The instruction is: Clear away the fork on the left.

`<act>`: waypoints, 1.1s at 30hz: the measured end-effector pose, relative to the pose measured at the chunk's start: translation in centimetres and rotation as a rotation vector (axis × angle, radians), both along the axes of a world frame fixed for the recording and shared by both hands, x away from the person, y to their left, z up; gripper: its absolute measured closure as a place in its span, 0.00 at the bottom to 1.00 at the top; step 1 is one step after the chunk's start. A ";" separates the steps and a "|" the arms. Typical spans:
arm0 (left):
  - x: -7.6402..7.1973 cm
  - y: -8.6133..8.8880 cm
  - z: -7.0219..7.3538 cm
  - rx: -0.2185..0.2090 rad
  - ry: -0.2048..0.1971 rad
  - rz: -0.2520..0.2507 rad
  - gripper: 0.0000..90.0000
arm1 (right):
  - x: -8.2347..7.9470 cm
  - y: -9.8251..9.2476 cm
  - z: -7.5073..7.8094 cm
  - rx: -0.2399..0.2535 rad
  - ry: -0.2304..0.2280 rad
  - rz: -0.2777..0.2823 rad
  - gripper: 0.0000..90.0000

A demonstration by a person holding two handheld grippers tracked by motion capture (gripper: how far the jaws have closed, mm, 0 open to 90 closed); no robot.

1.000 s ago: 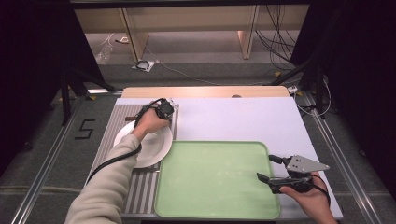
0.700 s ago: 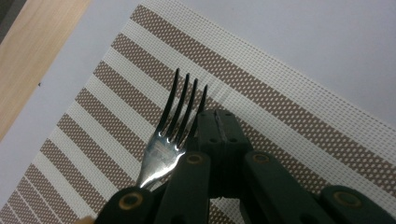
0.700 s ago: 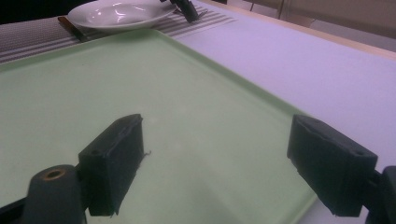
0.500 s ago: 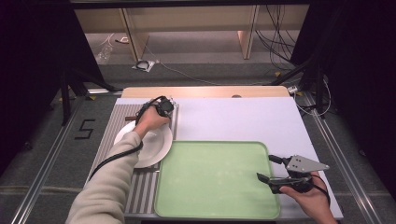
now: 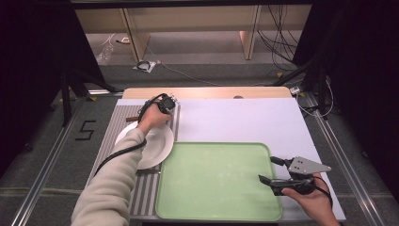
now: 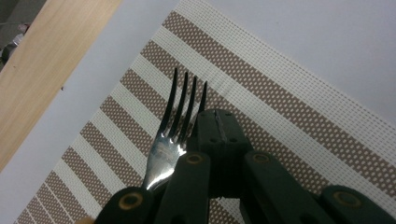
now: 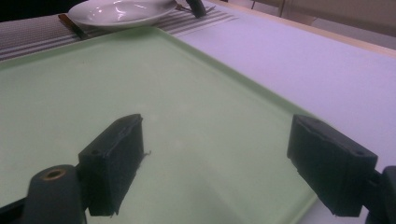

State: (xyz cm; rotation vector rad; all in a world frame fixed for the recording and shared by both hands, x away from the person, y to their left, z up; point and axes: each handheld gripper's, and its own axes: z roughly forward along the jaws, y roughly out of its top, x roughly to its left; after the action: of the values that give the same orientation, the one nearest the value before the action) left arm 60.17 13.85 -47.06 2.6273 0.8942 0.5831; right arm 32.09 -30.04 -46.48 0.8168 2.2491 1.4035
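The fork (image 6: 173, 122) is clamped in the left gripper (image 6: 219, 135), tines aimed toward the striped placemat's (image 6: 299, 112) far edge. The right gripper (image 7: 219, 168) is held wide over the green tray (image 5: 216, 179) on the white surface (image 5: 244, 120).
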 end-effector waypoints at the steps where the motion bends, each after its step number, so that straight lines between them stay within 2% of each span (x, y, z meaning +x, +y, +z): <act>1: 0.1 0.0 0.0 0.001 0.001 0.003 1.00 | 0.0 0.0 0.0 0.000 0.000 0.000 0.22; 12: 0.9 0.1 -0.1 -0.011 -0.007 0.033 1.00 | 0.0 -0.1 0.0 -0.002 -0.003 0.000 0.22; 17: 1.2 0.2 -0.1 0.001 -0.013 0.034 1.00 | 0.0 -0.1 -0.1 0.007 -0.001 0.001 0.22; 23: 1.5 0.3 -0.1 -0.010 -0.016 0.041 1.00 | 0.1 -0.1 -0.1 0.007 -0.005 0.000 0.22; 26: 1.4 0.7 0.1 -0.006 -0.023 0.030 1.00 | 0.1 -0.1 -0.1 0.007 -0.005 0.000 0.22; 30: 1.2 2.9 1.3 -0.036 -0.046 0.046 0.93 | 0.1 -0.1 -0.1 0.009 -0.007 -0.001 0.22; 33: 1.1 5.1 2.0 -0.029 -0.063 0.078 0.89 | 0.1 -0.1 -0.1 0.004 0.001 -0.002 0.22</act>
State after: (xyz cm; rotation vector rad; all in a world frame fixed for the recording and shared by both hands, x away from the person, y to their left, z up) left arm 61.31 18.99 -45.08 2.5434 0.9824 0.6637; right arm 32.18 -30.14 -46.62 0.8219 2.2461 1.4077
